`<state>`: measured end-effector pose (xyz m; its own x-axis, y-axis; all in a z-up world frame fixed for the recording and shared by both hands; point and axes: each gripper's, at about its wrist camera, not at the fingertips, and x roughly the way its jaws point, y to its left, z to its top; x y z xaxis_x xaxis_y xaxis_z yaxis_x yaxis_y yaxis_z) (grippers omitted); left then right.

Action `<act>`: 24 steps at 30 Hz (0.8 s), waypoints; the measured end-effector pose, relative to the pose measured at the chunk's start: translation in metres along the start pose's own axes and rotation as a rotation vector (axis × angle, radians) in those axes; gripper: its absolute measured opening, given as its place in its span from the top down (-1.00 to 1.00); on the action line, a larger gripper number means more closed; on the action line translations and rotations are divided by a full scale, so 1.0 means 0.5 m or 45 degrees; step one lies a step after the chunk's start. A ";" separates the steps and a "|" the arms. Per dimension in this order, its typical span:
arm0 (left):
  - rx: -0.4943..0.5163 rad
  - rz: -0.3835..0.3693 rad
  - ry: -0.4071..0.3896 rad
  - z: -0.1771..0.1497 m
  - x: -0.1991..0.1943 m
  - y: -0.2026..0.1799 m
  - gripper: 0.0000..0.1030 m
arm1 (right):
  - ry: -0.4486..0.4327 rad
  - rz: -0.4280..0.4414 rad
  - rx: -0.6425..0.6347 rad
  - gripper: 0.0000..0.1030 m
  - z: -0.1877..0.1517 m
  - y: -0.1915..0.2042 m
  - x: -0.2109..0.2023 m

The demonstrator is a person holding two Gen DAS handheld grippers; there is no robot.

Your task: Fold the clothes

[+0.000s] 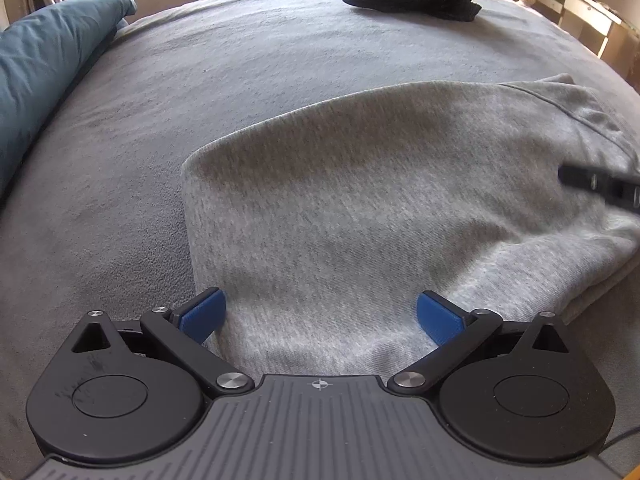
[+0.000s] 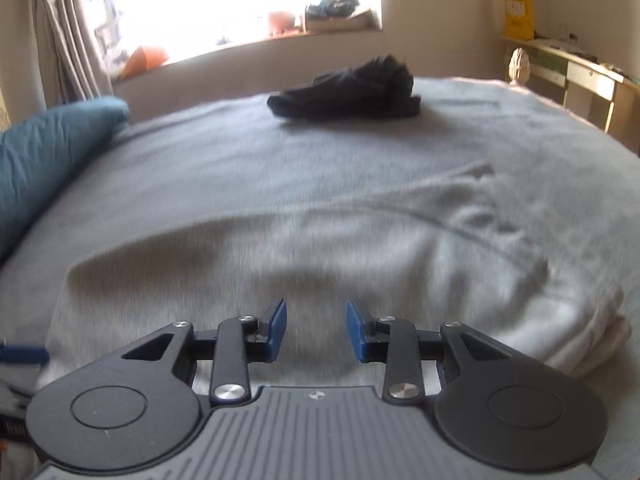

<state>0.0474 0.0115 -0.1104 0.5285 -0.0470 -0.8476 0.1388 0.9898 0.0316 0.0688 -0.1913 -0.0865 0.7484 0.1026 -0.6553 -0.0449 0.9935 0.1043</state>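
A light grey sweatshirt (image 1: 360, 200) lies folded on the bed, its rounded fold edge at the left and stacked layers at the right (image 2: 580, 340). My left gripper (image 1: 320, 300) hangs just over its near part, jaws spread wide, blue pads apart with only cloth below them. My right gripper (image 2: 316, 308) hovers over the same sweatshirt (image 2: 280, 248), jaws partly apart, nothing between the pads. Its black finger shows at the right edge of the left wrist view (image 1: 600, 184). A blue pad of the left gripper shows at the far left (image 2: 24, 354).
A grey blanket (image 1: 200, 60) covers the bed. A crumpled black garment (image 2: 352, 88) lies at the far side. A blue pillow (image 1: 40, 60) lies along the left edge. A pale desk (image 2: 580, 72) stands at the right, a window sill behind.
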 end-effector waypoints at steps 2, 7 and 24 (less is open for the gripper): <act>0.002 0.002 -0.001 -0.001 0.000 -0.001 -0.99 | -0.029 -0.009 0.004 0.31 0.020 -0.005 0.014; -0.008 0.000 0.012 0.001 0.001 0.000 -1.00 | 0.081 -0.049 0.005 0.29 0.010 -0.028 0.119; 0.111 0.087 -0.281 0.017 -0.095 -0.021 -0.99 | 0.054 -0.028 0.006 0.26 0.005 -0.033 0.114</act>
<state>0.0278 0.0022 -0.0659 0.7083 -0.0179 -0.7057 0.1630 0.9768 0.1387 0.1139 -0.2021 -0.1235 0.7207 0.0827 -0.6884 -0.0255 0.9954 0.0928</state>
